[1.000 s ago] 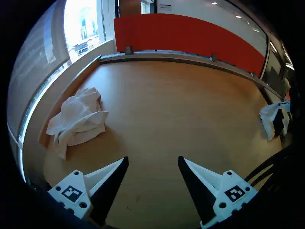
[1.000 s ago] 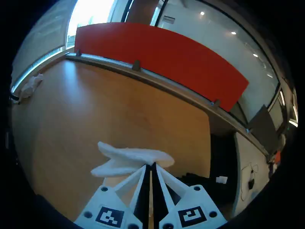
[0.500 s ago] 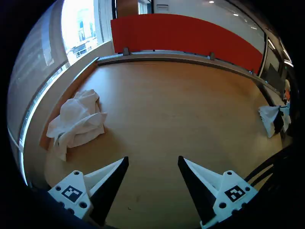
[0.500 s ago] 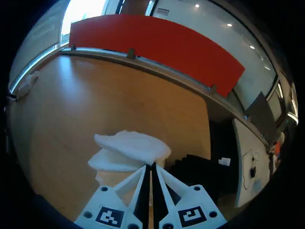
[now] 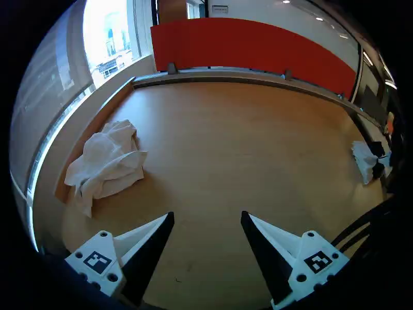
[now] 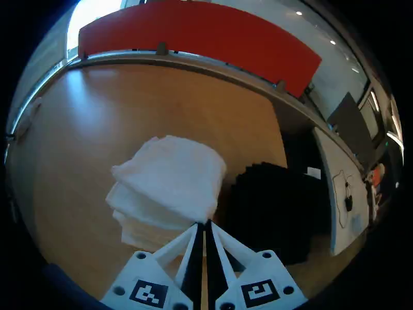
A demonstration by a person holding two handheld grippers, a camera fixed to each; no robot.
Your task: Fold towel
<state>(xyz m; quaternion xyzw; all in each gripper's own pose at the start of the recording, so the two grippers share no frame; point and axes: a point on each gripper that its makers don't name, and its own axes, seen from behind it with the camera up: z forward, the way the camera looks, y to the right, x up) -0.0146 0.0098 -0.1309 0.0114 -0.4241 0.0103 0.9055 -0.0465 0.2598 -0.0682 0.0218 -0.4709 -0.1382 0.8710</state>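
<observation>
Well, the red panel (image 5: 248,46) along the far edge of the wooden surface (image 5: 232,139) is the thing to steer by. The left tongs (image 5: 206,213) hang over the side of the surface farthest from the panel, their two fingers spread wide with nothing but bare wood between them. A crumpled towel (image 5: 106,165), white and heaped, lies towards the panel's left end but well short of it, close against the raised ledge by the window; its folds hide whatever shape it has.

The right tongs (image 6: 205,223) are closed, their fingers pressed together on the near corner of a folded towel (image 6: 168,183). The pinched corner itself disappears between the tips. The folded towel shows several white layers, the top one smooth and the lower ones stepped out beneath it. Whether its underside touches the surface I cannot tell. It sits towards the right end of the red panel (image 6: 206,31), well apart from it and beside the surface's side edge, where a dark bulk (image 6: 273,206) rises that I cannot make out.

In the left gripper view the folded towel (image 5: 364,161) is a small white scrap, too tiny for detail. In the right gripper view the crumpled towel (image 6: 28,116) is a pale sliver, cut off.
</observation>
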